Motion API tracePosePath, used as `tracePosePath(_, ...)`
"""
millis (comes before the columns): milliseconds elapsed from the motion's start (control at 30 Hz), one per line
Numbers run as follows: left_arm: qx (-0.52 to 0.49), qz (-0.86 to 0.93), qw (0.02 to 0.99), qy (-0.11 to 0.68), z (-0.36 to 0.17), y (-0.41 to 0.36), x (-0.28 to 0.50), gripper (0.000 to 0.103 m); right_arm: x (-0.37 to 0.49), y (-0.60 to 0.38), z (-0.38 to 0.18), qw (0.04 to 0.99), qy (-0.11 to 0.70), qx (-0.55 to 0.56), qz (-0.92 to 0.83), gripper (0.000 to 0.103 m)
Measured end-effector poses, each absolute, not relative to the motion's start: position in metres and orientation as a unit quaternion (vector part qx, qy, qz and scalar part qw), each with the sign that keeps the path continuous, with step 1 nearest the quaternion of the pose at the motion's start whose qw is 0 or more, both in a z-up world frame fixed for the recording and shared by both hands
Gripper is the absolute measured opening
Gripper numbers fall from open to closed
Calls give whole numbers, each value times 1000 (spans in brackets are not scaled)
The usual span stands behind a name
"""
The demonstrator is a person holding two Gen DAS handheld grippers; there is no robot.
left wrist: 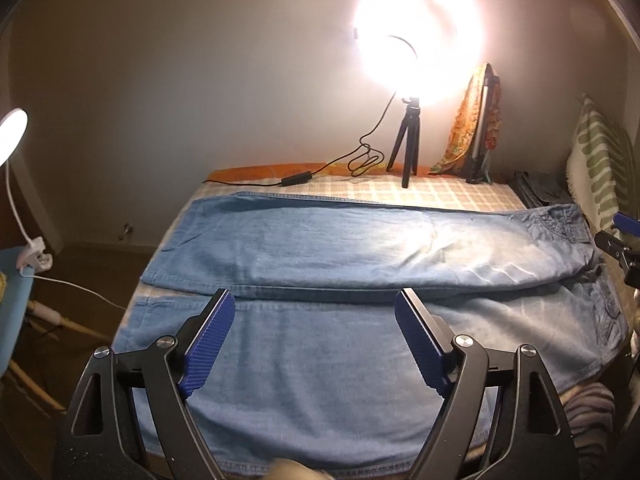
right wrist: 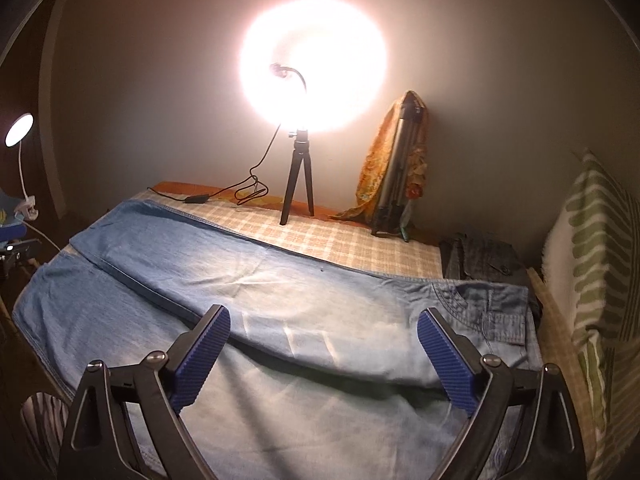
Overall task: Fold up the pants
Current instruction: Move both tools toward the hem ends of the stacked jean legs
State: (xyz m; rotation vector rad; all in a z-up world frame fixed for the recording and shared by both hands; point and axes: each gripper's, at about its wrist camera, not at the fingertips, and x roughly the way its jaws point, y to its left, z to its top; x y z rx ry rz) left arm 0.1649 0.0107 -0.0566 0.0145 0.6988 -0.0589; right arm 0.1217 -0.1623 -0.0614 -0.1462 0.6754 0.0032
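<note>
A pair of light blue jeans (left wrist: pixel 360 248) lies flat across a bed covered in a checked sheet (left wrist: pixel 440 196), legs side by side, hems to the left and waistband to the right. No brand tag, label or writing can be read anywhere in either view. The left gripper (left wrist: pixel 314 300) hovers over the nearer leg with its blue ribbed pads (left wrist: pixel 208 344) spread wide, holding nothing. The right gripper (right wrist: pixel 324 316) hangs above the thigh area near the seam between the legs, its jaws equally wide apart and empty. At the far edge of the bed a glaring ring light (left wrist: pixel 418 46) stands on a small black tripod (left wrist: pixel 408 144), its cable (left wrist: pixel 360 160) trailing left to an inline switch. Just beside it a folded silver tripod draped in an orange patterned cloth (left wrist: pixel 476 124) leans on the wall. The right wrist view shows the pocket stitching and belt loops at the waistband (right wrist: pixel 480 304) clearly (the left view catches them only at its edge), plus a dark folded garment (right wrist: pixel 484 260) next to a green-and-white leaf-print cushion (right wrist: pixel 596 280). The left wrist view alone shows the base of a white clip-on lamp (left wrist: pixel 34 258) clamped to a light blue chair, and the other gripper's tip at its right border.
</note>
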Motion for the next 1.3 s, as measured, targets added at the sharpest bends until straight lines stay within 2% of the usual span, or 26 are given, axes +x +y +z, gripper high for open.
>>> tracePosePath(167, -1, -44, 935, 353, -61, 9, 188, 82, 148, -158, -64, 938, 335, -89, 21, 93)
tracePosePath(367, -11, -54, 932, 359, -68, 8, 214, 82, 182, -152, -75, 930, 351, -95, 46, 87)
tracePosePath(500, -4, -58, 931, 361, -73, 9, 230, 74, 203, -148, -84, 926, 359, -100, 59, 85)
tracePosePath(733, 10, -68, 929, 363, -75, 14, 263, 71, 241, -137, -101, 915, 375, -121, 87, 78)
tracePosePath(800, 5, -70, 927, 368, -78, 16, 272, 63, 251, -134, -105, 913, 374, -128, 98, 77)
tracePosePath(867, -2, -69, 924, 376, -83, 21, 284, 61, 261, -131, -111, 911, 375, -132, 110, 77)
tracePosePath(1233, 4, -51, 910, 411, -111, 38, 336, 61, 312, -117, -152, 885, 410, -158, 156, 77)
tracePosePath(1300, 0, -49, 908, 416, -115, 42, 344, 57, 321, -116, -159, 882, 412, -164, 160, 77)
